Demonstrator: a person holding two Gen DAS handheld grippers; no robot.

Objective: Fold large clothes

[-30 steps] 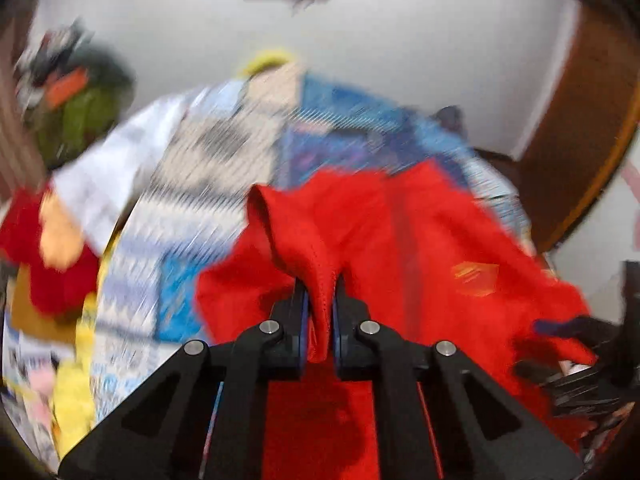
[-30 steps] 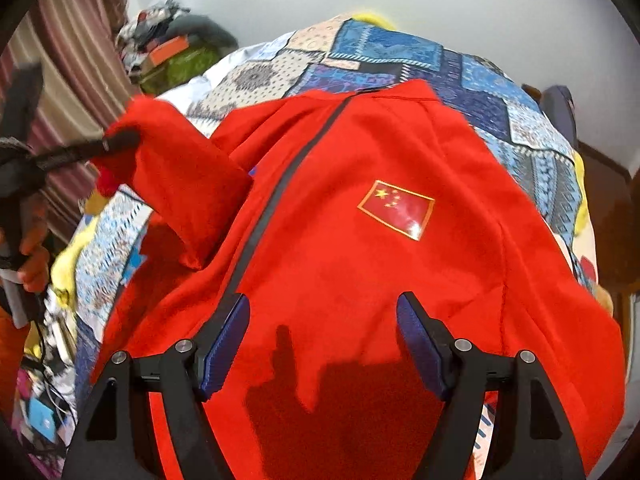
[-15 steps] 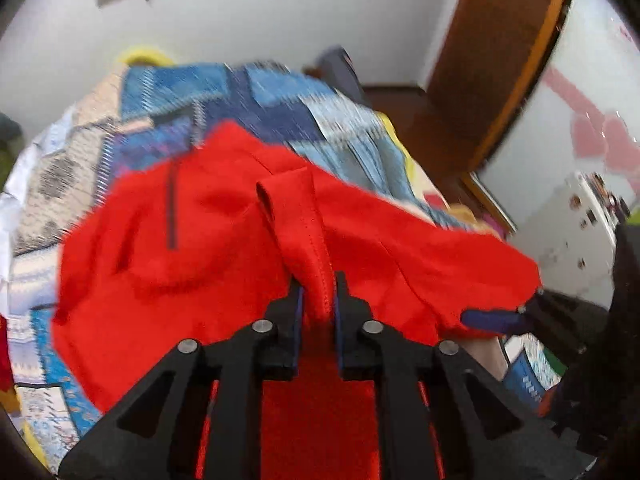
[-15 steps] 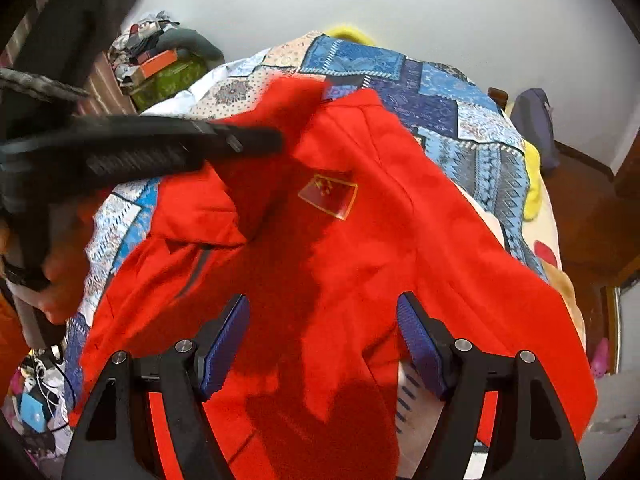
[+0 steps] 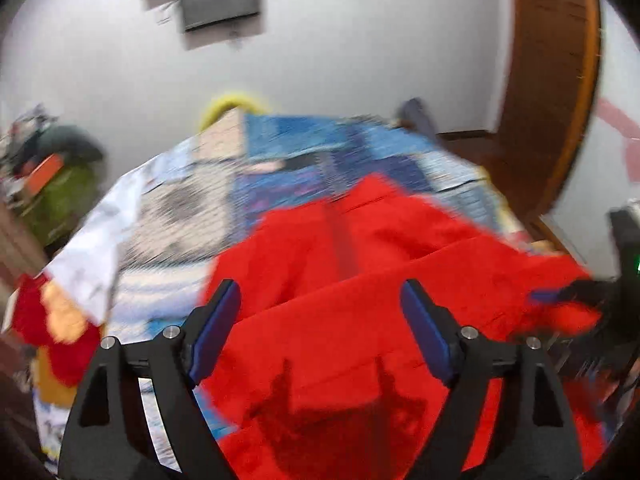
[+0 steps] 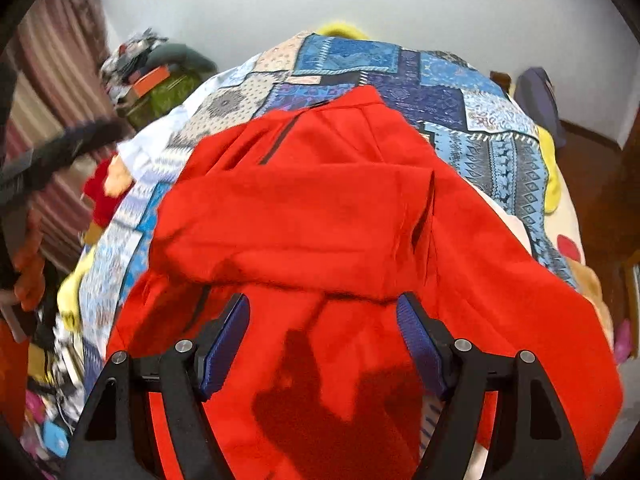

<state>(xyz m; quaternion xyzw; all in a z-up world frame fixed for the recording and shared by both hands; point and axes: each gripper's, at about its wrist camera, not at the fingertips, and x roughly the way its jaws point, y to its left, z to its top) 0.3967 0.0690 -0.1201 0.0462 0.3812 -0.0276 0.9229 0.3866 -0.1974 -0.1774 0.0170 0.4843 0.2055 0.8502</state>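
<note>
Letting go, the left gripper (image 5: pixel 320 336) now gapes empty; the sleeve lies folded across the red jacket (image 6: pixel 320 208), right gripper (image 6: pixel 322 340) wide, holding nothing.

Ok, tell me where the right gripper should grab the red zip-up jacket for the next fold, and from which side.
Probably the loose right sleeve of the red zip-up jacket: it lies spread toward the patchwork bedspread's right edge, unfolded. Bring the open right gripper in from the right, pinching low along the sleeve edge.
</note>
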